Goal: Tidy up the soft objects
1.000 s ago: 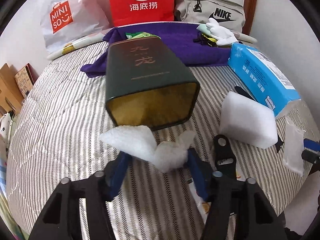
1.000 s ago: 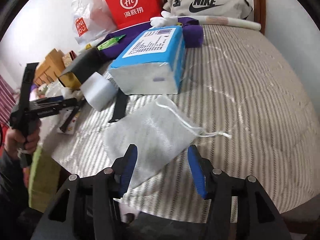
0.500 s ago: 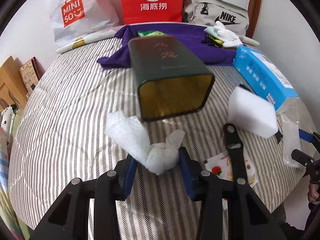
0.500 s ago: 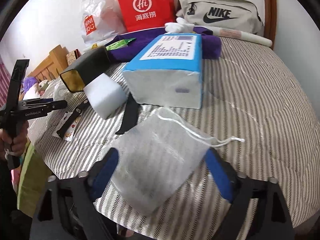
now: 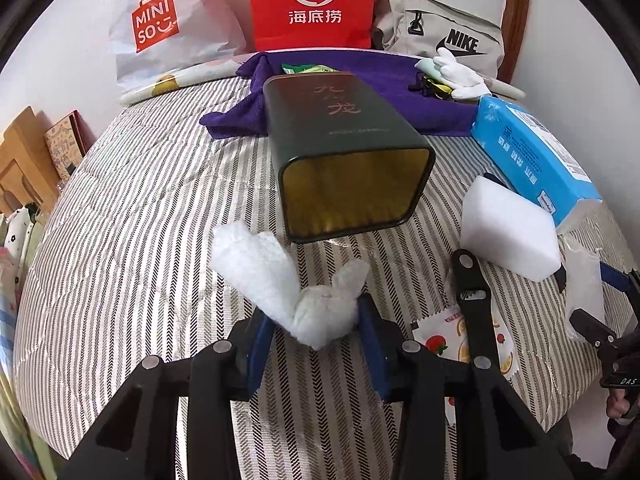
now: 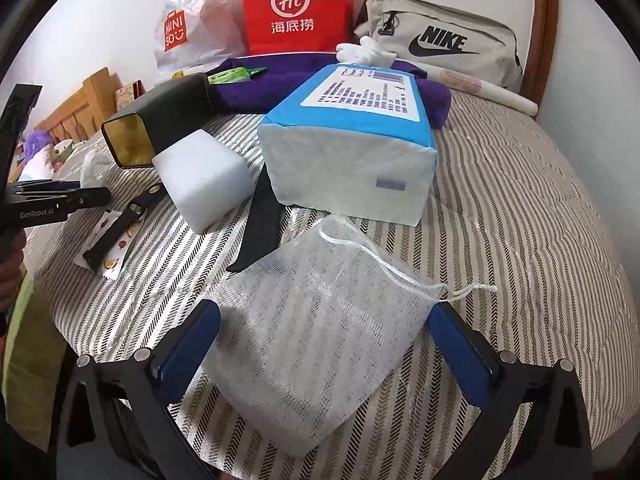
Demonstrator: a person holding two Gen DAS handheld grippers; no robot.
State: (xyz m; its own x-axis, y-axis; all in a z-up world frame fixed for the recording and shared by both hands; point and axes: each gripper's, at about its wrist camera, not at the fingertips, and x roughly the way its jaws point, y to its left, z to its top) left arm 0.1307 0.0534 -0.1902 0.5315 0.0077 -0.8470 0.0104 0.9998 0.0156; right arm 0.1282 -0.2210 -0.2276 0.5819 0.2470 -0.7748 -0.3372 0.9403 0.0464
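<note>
Left gripper (image 5: pixel 316 320) pinches the white wadding (image 5: pixel 280 280) just before the dark tin (image 5: pixel 344 152); it's light and squashy, so we hold mid-fold. Right gripper (image 6: pixel 322 340) is spread wide around the mesh pouch (image 6: pixel 320 312), flat on the bed (image 6: pixel 520 220); it's limp, so we'd take an edge.

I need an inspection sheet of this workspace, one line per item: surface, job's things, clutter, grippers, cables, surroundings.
Surface: striped quilt on a bed, partly covered by a purple cloth.
Job's things: white wad; mesh drawstring pouch; white foam block; dark box lying on its side, open end toward the camera; blue tissue pack.
Clutter: fruit-print sachet; black strap; white glove.
Grippers: left gripper shut on the wad; right gripper open, fingers on either side of the pouch.
Cables: nothing seen.
Surroundings: red bag, Miniso bag, Nike bag, white wall.
</note>
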